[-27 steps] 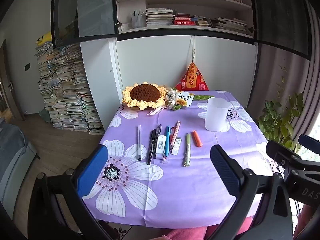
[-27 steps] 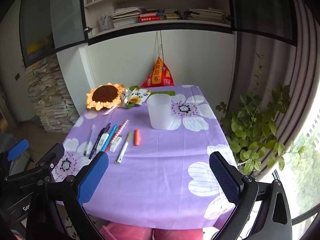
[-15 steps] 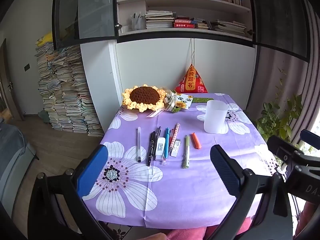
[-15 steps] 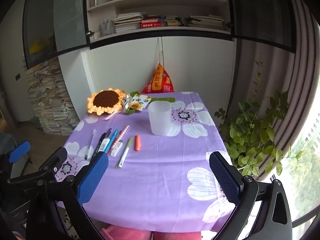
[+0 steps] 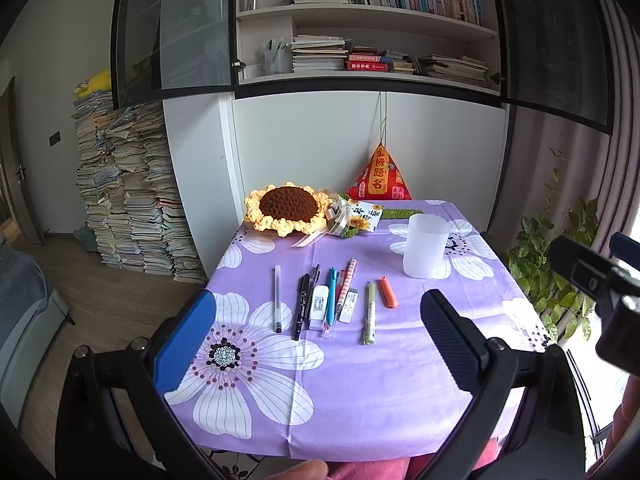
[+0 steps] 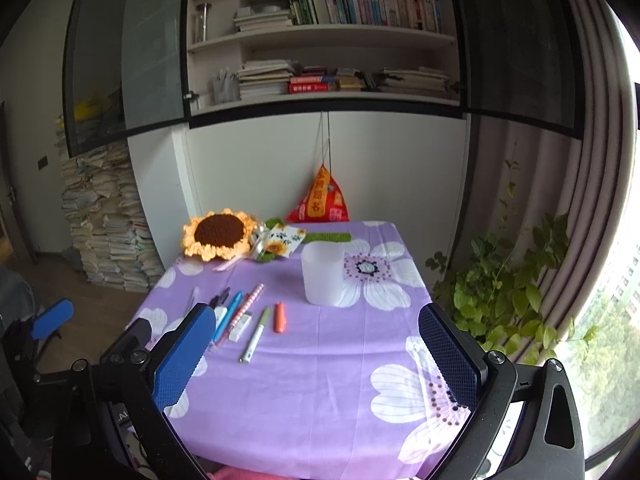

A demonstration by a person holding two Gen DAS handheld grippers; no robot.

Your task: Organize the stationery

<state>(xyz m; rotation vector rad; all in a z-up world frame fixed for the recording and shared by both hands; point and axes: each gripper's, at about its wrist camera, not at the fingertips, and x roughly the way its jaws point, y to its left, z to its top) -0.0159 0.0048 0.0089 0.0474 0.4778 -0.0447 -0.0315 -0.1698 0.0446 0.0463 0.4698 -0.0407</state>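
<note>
The table (image 5: 360,400) is being viewed by both wrist cams from its near edge, angled down toward the bookshelf wall at 12 o'clock. The left view is sitting toward 9, the right toward 3. The pens (image 5: 332,300) and cup (image 6: 322,278) are being shared.
</note>
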